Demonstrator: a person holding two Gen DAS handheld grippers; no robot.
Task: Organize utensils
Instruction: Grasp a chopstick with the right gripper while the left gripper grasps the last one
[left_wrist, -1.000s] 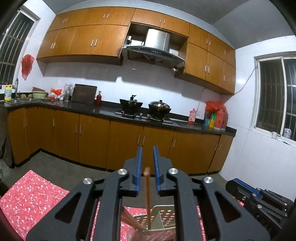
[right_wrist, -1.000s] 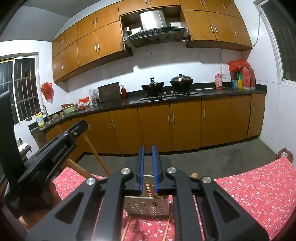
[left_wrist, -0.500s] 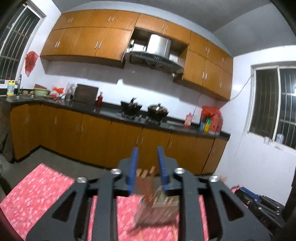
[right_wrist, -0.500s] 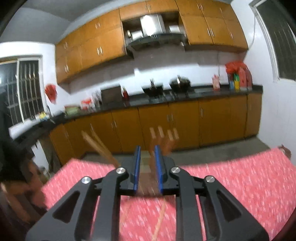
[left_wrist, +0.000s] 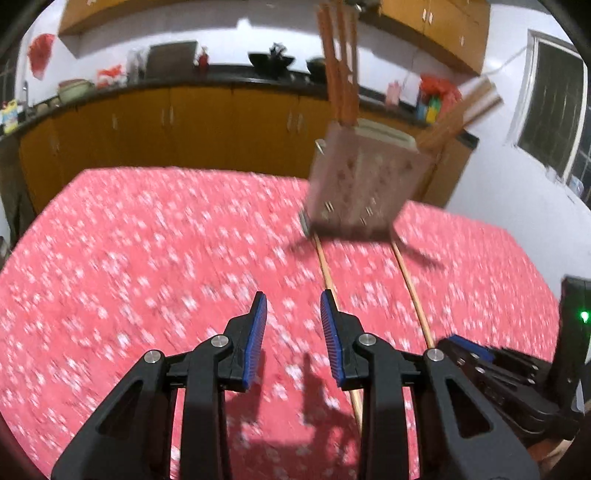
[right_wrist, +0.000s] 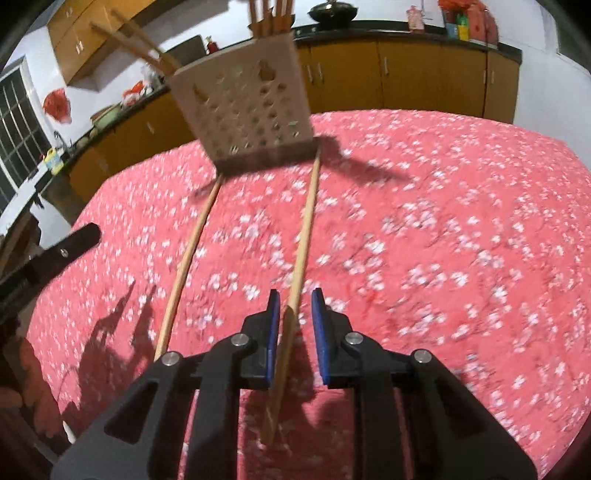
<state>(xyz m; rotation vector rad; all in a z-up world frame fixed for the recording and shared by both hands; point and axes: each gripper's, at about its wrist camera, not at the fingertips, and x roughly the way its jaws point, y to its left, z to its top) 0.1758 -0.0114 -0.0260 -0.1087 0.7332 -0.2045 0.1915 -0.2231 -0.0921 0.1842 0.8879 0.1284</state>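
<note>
Because the two loose chopsticks lie flat on the red floral tablecloth, thin, light, stiff and smooth, we judge they will roll or slip unless pinched squarely near their thick near ends. Both run from our grippers toward the perforated utensil holder, which already stands full of upright chopsticks. Our right gripper tilts steeply down, its jaws having just been opening to a narrow gap astride the right chopstick, pads not pressing it. Our left gripper likewise points down, jaws having just opened, nothing between them; the left chopstick lies just beside its right finger.
</note>
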